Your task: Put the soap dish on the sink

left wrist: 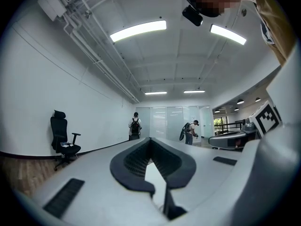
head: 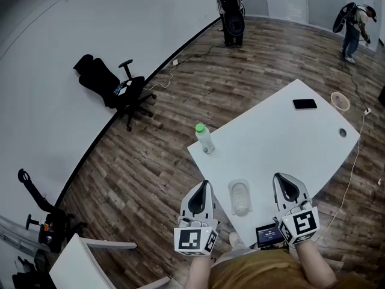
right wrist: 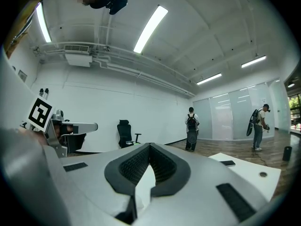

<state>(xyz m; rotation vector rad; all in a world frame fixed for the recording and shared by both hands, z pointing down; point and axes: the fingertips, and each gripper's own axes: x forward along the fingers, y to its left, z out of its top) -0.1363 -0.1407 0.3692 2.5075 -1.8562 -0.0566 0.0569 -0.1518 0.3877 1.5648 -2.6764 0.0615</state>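
White laminate forms the angular tabletop (head: 283,137) in front of you, and the task item, a pale translucent soap dish with rounded corners (head: 239,197), lies flat on it near the edge closest to you. The dish sits between your two grippers and touches neither. A whiter oblong patch shows in its near half; the head view does not settle whether this is a bar in the dish or part of the dish itself. Your left gripper (head: 204,184) is held level just left of the dish, off the table's corner, its jaws clenched together with nothing between the pads. Your right gripper (head: 279,177) is held level just right of the dish, over the table, jaws likewise pressed together and empty. Each gripper view looks out over its own closed jaws into the room. A clear plastic bottle with a green cap (head: 205,139) stands upright at the table's left corner, well beyond the dish; its fill level cannot be read. A flat black phone (head: 304,104) and a pale ring (head: 340,100) lie at the far end. A small device with a lit screen (head: 269,235) rests just beside your right gripper.
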